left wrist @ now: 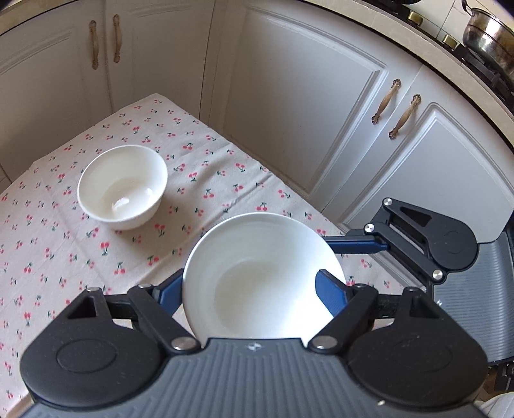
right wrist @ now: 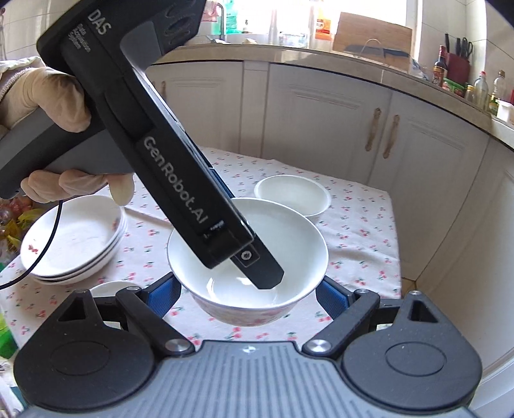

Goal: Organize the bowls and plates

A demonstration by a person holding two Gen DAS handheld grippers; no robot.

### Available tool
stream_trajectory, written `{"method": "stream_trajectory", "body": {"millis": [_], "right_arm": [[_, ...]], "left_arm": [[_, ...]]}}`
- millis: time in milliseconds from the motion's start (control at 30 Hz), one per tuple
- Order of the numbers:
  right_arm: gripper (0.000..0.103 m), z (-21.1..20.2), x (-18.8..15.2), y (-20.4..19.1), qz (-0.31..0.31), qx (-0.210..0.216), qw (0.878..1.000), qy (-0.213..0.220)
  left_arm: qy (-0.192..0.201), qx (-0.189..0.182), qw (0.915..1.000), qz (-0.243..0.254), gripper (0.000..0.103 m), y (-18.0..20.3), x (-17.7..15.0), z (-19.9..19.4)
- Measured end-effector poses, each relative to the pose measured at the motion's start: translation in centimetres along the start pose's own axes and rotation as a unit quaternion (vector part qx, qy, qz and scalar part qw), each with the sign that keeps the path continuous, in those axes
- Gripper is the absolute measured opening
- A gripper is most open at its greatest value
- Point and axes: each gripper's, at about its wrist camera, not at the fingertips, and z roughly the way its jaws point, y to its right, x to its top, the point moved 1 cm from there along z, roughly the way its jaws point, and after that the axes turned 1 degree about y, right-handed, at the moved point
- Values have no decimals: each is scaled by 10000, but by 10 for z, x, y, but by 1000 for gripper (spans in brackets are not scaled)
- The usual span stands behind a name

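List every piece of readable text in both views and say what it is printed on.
"DAS": upper body of the left tongs, seen from the right wrist view.
"GenRobot.AI": along the same body.
Small print beside "DAS": too small to read.
Labels on the bottles on the counter: blurred.
Left wrist view: no readable text.

Both views are bright with soft daylight. In the right wrist view the window [right wrist: 321, 13] behind the counter is washed out to white glare. Bowl interiors carry pale highlights — one bowl [left wrist: 122, 186] shows a small glint. Shadows are faint. Fisheye distortion bends the cabinet doors [left wrist: 305, 106], and the corners fall black.
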Motion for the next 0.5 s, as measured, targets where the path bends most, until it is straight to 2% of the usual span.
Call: {"method": "stream_trajectory", "body": {"millis": [500], "right_arm": [[93,-17,-11,-52,-114,268,9996,-15]], "left_arm": [[165,123,9997,-153,84,8,-58,-33]]}}
